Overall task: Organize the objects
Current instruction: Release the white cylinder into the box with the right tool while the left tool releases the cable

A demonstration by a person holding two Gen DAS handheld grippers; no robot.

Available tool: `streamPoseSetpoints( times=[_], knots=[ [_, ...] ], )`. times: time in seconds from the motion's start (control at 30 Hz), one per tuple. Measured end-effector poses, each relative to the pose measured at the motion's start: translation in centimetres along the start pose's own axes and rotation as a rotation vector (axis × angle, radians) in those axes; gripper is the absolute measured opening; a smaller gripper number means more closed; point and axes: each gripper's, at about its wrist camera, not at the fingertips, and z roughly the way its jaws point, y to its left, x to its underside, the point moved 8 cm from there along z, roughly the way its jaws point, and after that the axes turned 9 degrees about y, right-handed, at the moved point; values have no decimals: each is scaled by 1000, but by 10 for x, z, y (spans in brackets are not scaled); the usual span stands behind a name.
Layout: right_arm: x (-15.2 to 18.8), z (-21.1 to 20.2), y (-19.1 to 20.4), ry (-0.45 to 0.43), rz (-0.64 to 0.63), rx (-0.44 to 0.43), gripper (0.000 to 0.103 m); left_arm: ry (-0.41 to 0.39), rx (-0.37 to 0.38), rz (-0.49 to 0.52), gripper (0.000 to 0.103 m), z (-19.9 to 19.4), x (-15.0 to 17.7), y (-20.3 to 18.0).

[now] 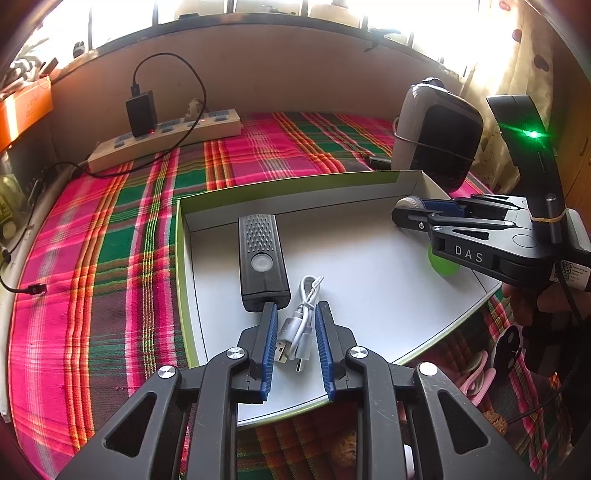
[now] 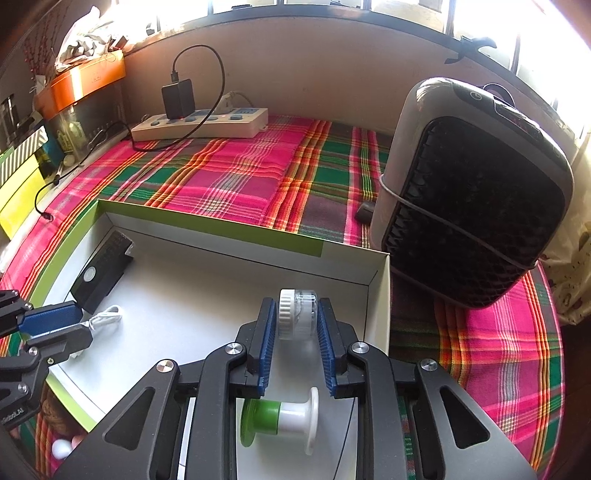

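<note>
At lower centre of each wrist view, both grippers look to be setting items into the white box: left gripper released around the coiled cable, right gripper loosened beside the clear spool; withdrawing upward seems next.

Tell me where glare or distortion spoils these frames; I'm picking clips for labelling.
Left wrist view: the window along the top is blown out white, a green LED flares in streaks, and fisheye bends the white box edges. Right wrist view: the window overexposes the top right, the black fan grille loses detail in shadow; the clear spool stays sharp.
</note>
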Motion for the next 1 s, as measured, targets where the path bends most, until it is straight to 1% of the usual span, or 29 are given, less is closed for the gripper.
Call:
streamPoseSetpoints(
  times=[0.27,0.4,1.0],
  knots=[
    [-1,-1,2,-4,-3,3,32,0,6,-4,21,-1,1,0],
    [-1,-1,1,-6,-2,7,32,-3,5,-10,24,-3,2,0],
    [3,-20,7,-43,-4,17,33,-32,1,-10,25,-24,5,-5]
  ],
)
